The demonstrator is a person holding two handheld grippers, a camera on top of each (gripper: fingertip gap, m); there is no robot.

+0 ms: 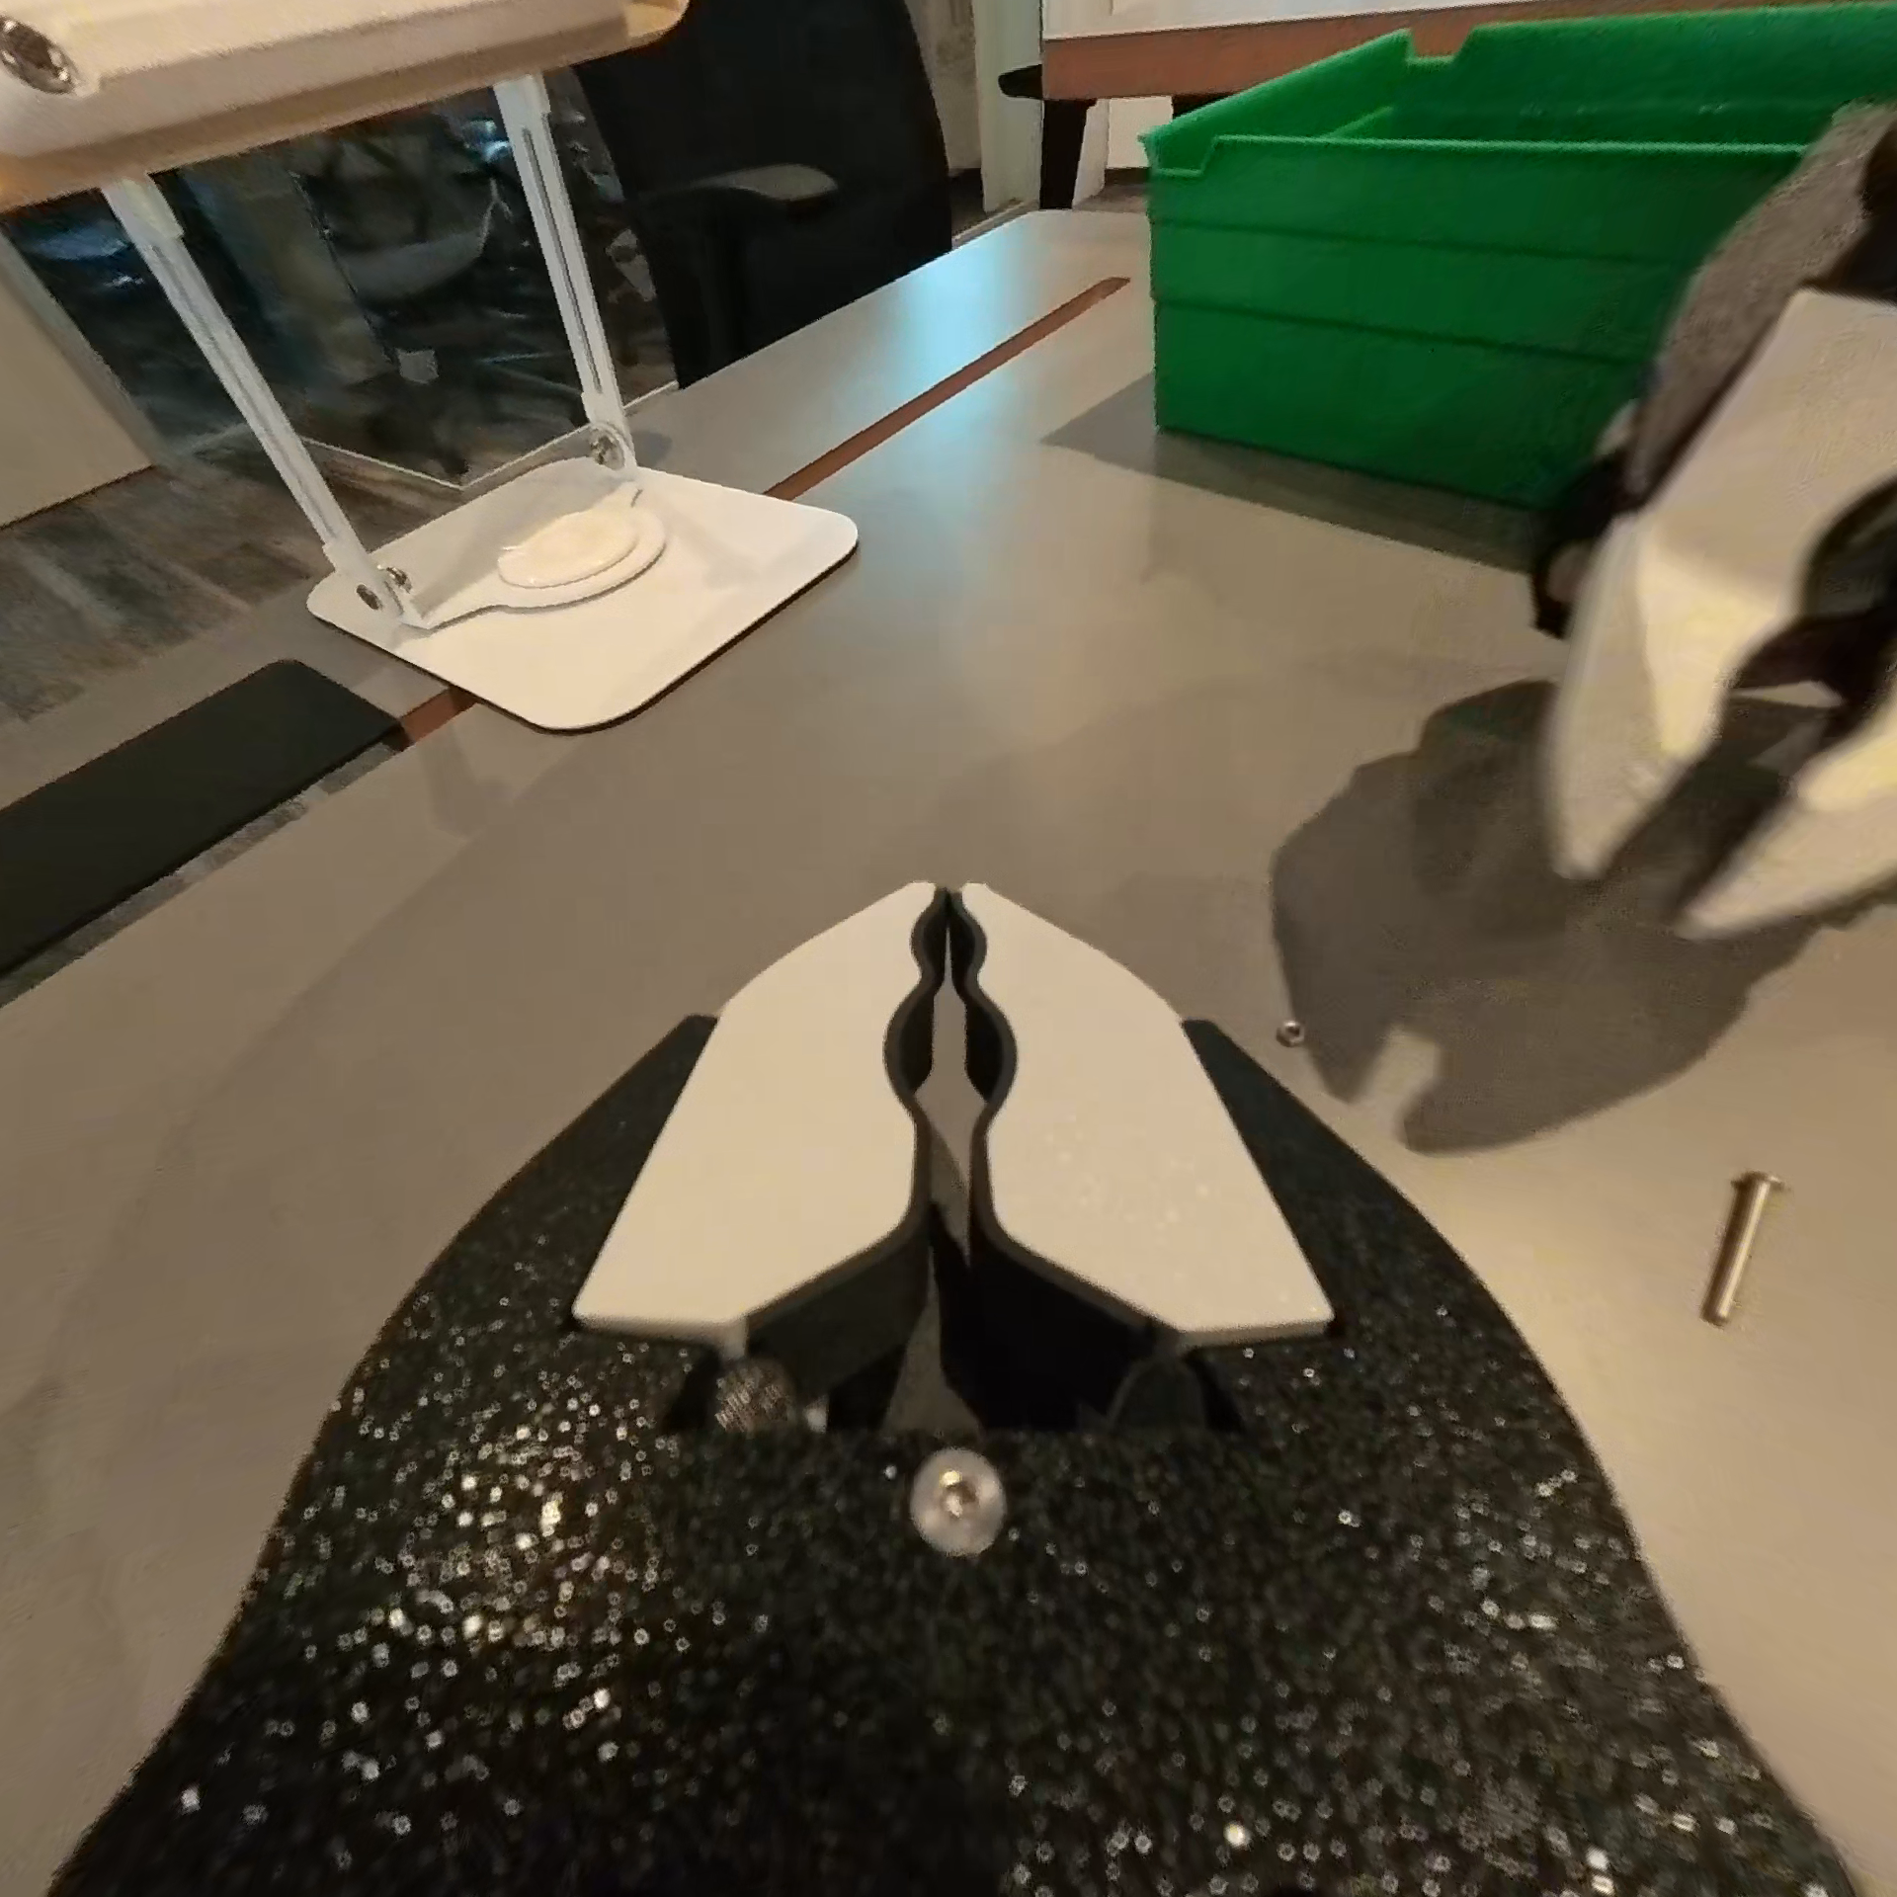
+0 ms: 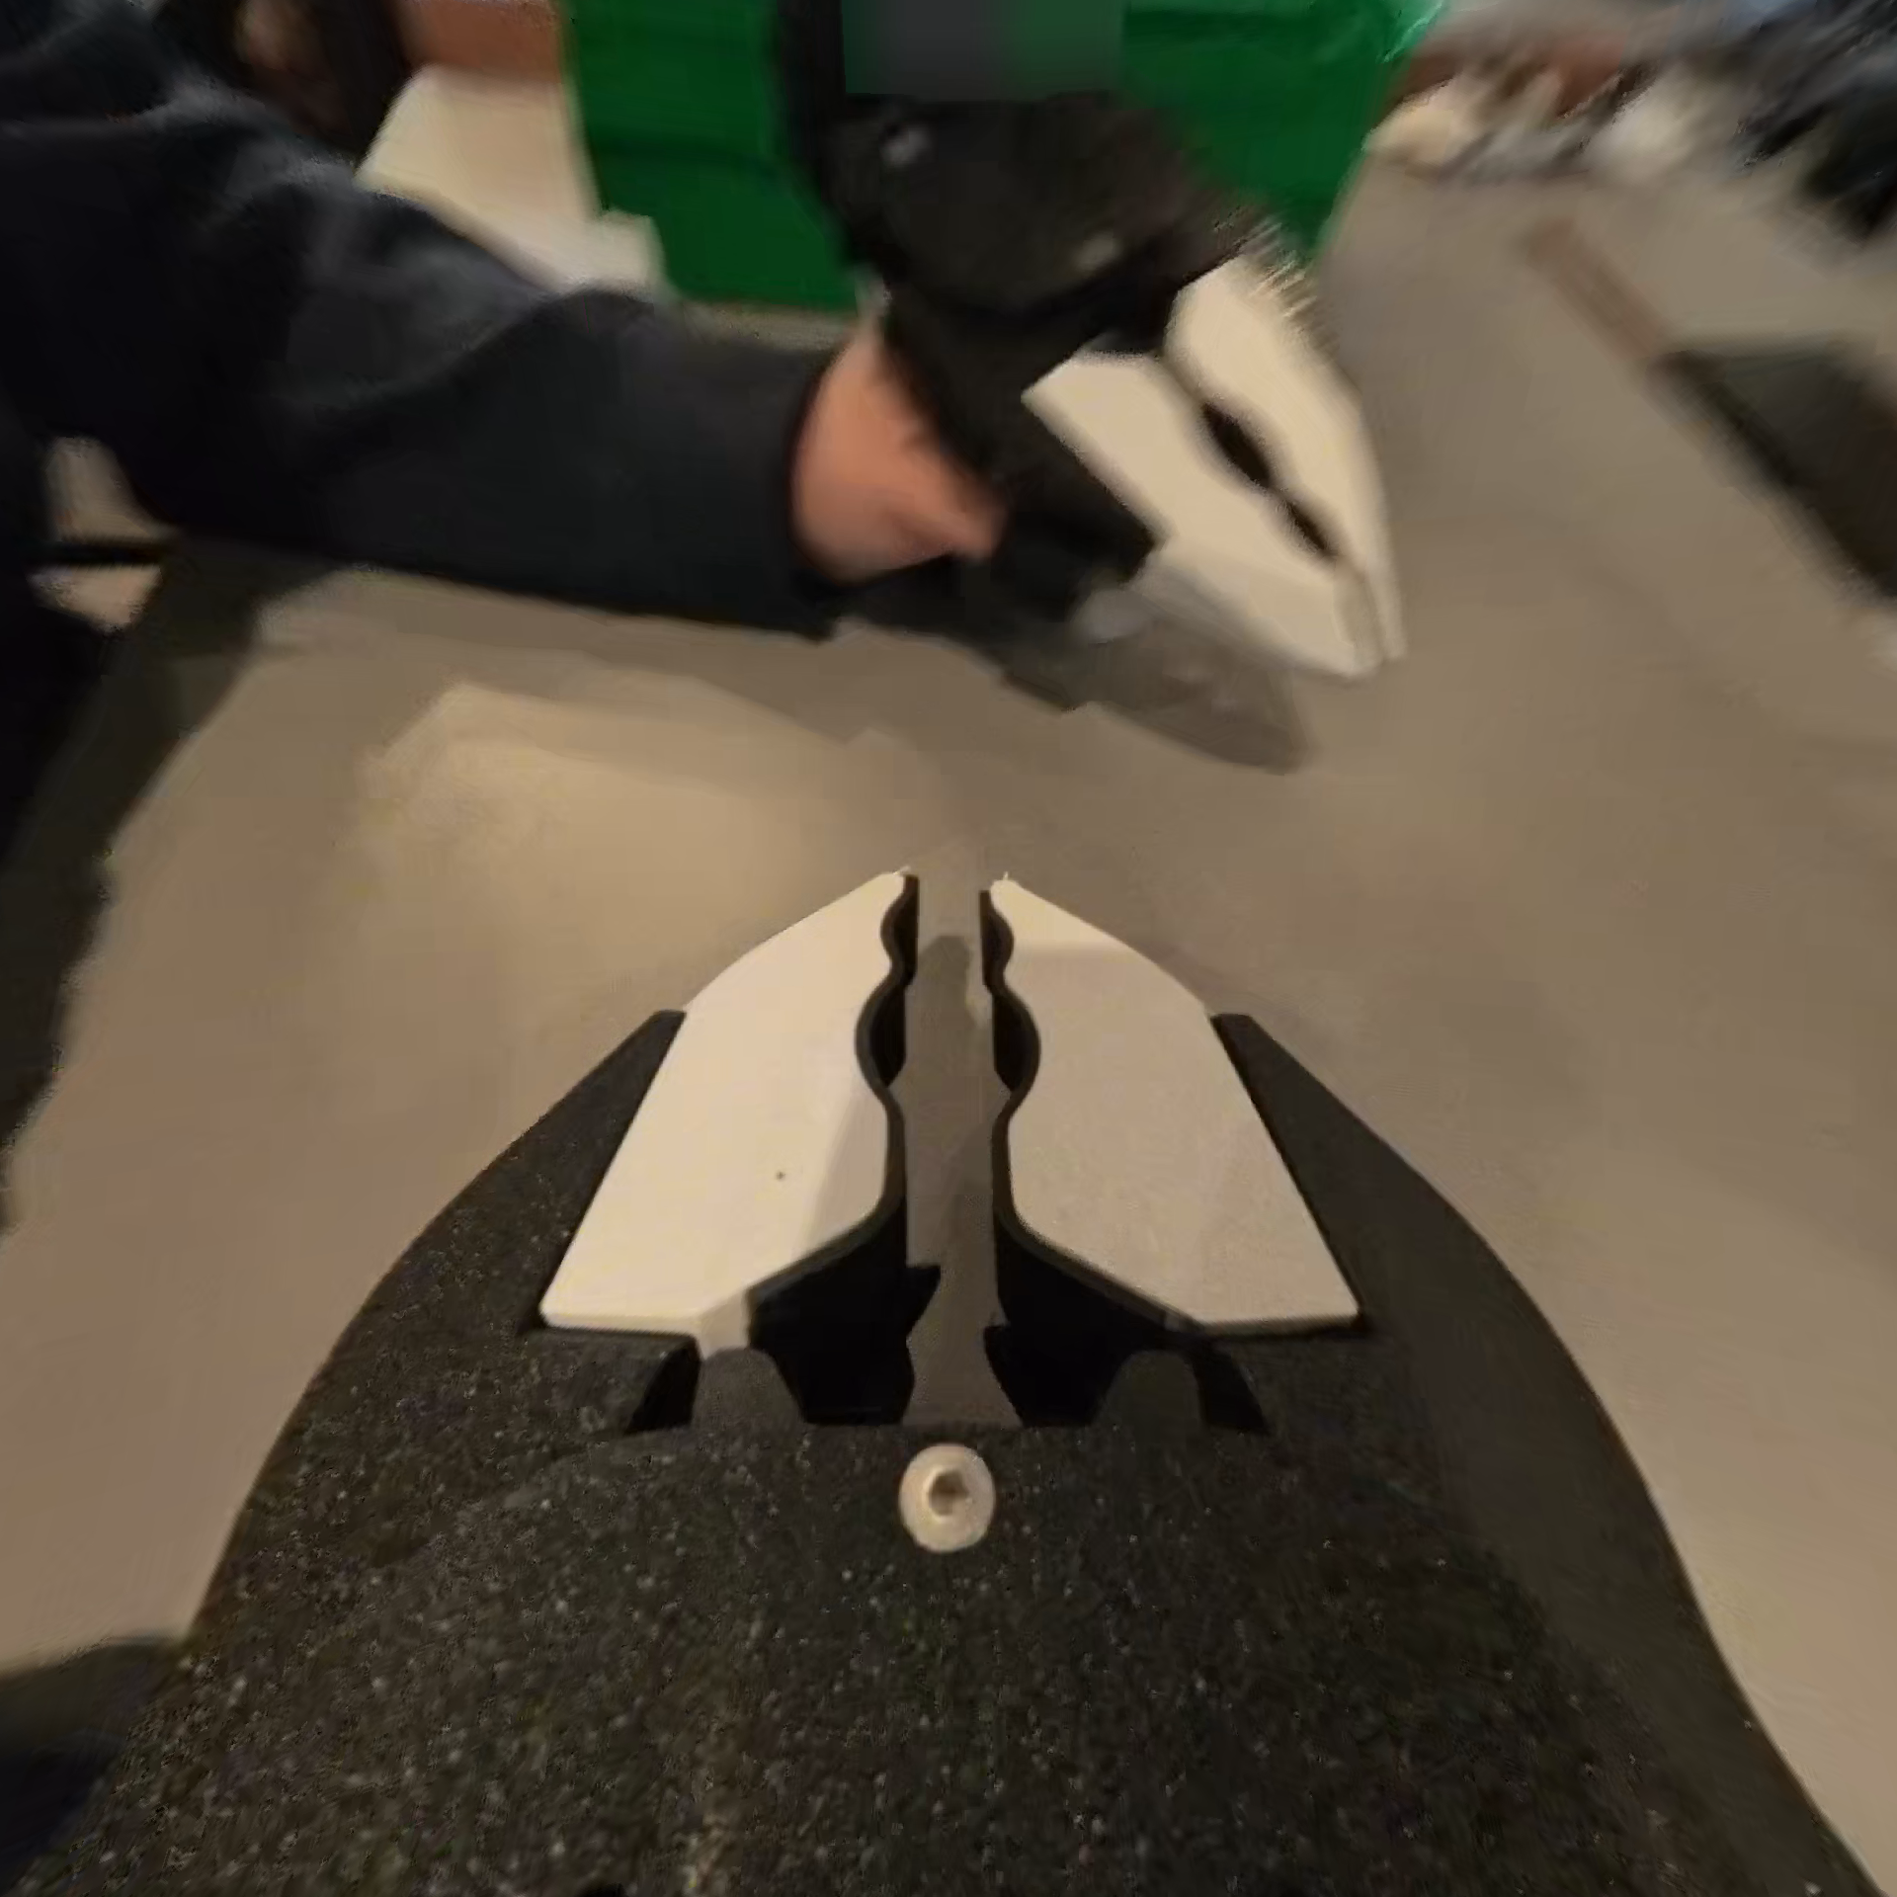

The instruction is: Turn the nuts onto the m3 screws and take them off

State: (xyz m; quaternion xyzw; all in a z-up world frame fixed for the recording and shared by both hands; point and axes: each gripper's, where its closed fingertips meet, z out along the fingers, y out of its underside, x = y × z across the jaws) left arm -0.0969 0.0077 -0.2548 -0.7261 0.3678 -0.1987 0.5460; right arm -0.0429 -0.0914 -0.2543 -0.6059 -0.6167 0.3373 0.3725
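A grey table (image 1: 924, 719) fills most of the frame. At the upper left, the flat white base of a stand (image 1: 585, 606) rests on it near the edge. At the upper right sits a green bin (image 1: 1386, 339). At the right, a small nut (image 1: 1290, 1032) lies above a loose screw (image 1: 1735, 1245), the two apart.

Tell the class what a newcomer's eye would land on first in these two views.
First, the shut left gripper filling the foreground over the grey table, holding nothing. Next, the green bin at the back right, with the open right gripper in front. Last, the small screw and nut lying apart near the right edge.
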